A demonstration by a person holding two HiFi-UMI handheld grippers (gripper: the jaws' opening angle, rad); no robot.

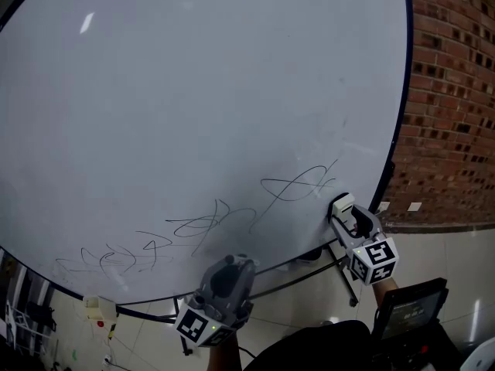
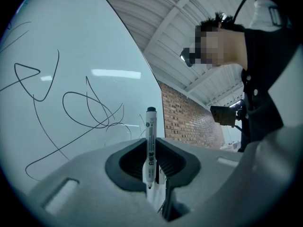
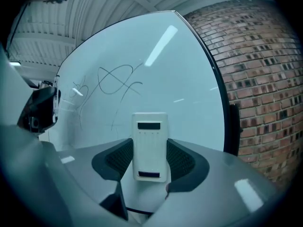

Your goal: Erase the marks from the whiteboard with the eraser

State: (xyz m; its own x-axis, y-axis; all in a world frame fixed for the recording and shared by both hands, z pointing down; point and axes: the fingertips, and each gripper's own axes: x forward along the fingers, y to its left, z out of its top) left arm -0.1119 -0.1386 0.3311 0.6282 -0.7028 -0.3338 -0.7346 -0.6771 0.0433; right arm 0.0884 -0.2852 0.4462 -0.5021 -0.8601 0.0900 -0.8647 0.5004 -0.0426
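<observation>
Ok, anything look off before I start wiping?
Nothing damaged or askew. One oddity: the left gripper is clamped on a marker, which erasing doesn't need. The right gripper holds the eraser, and the scribbles on the whiteboard are unwiped.

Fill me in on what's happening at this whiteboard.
A person stands at a whiteboard with a hand-held gripper in each hand. The left hand-held gripper is shut on a marker. The right hand-held gripper is shut on a white eraser, held near the board's lower right edge. Scribbled marks cross the board's lower part, unerased.
</observation>
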